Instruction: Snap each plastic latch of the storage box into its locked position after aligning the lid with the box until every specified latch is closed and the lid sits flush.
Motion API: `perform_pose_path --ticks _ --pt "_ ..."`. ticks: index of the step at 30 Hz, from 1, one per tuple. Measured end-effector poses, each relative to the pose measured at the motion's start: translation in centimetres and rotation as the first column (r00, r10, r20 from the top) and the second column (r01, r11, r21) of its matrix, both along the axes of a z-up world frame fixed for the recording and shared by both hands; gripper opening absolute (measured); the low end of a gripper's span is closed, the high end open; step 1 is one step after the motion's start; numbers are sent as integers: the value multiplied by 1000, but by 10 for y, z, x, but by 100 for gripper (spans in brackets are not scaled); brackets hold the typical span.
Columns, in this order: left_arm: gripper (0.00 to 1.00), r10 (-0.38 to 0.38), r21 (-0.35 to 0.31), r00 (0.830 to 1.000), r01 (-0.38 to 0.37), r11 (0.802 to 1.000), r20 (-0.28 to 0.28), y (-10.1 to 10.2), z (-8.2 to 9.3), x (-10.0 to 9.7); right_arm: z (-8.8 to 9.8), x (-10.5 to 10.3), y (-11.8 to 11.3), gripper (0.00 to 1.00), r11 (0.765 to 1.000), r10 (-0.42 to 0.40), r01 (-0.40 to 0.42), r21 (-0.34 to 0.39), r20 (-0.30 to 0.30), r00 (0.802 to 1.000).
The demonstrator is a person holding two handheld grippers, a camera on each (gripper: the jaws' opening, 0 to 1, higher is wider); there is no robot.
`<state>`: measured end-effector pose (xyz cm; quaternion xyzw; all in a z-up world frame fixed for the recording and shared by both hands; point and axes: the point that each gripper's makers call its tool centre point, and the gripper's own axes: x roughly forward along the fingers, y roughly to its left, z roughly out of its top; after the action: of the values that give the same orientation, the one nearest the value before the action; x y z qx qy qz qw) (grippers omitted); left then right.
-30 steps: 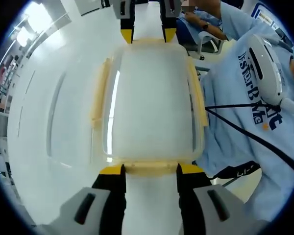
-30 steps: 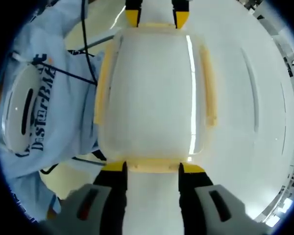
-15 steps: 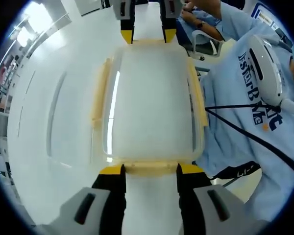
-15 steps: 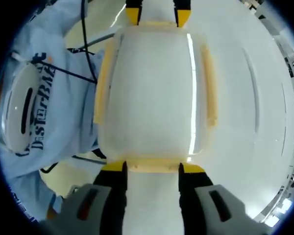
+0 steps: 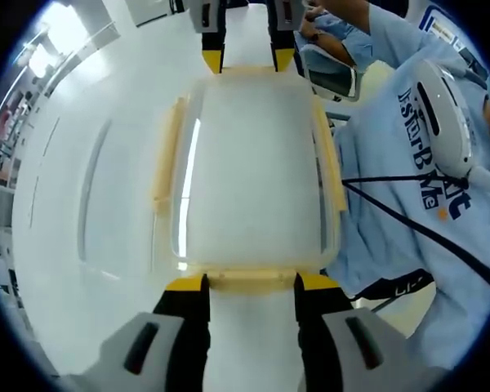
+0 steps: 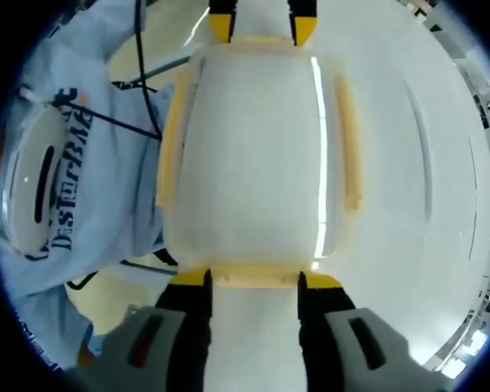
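A: While both cameras look down onto it, the translucent white plastic storage box with pale yellow trim [image 5: 251, 184] sits flat on the glossy white worktop [image 5: 90, 204], lid on; the left gripper [image 5: 251, 283] has its yellow-tipped fingers [image 5: 185, 284] spread wide, one at each end of the near yellow latch [image 5: 251, 280]; whether they actually press it I can't tell.

B: Right side the same?

A: Pretty much; the right gripper [image 6: 254, 280] shows its own fingers [image 6: 188, 278] wide apart, flanking the yellow latch at the opposite short end [image 6: 256, 275]; neither gripper has anything clamped between its fingers.

B: Do they see each other?

A: Yes; in the left gripper view the right gripper's tips sit at the far end of the box, and in the right gripper view the left gripper's tips sit at the far end likewise.

B: Side latches?

A: Long yellow latch strip on the open-worktop side [image 5: 167, 155] and another on the side near the person [image 5: 331, 163]; locked or not, can't tell.

B: Anything else?

A: A person's light blue printed shirt [image 5: 416, 196] just beside the box; a black cable [image 5: 408, 216] across it.
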<state>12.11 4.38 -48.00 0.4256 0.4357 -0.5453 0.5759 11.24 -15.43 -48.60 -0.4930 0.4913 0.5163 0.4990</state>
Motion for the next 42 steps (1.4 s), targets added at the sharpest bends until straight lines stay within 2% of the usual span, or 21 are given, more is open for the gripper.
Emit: perform_pose_path --ticks 27,34,42 --pt "40 -11 1 1000 11 1000 2 0 -1 -1 0 1 0 40 1000 2 -2 15 1 1000" --pt "40 -18 -8 1000 18 1000 1 1 0 0 0 0 1 40 999 4 -4 39 0 1000" --pt "40 -24 19 1000 24 1000 5 2 0 -1 1 0 1 39 998 2 -2 68 2 1000"
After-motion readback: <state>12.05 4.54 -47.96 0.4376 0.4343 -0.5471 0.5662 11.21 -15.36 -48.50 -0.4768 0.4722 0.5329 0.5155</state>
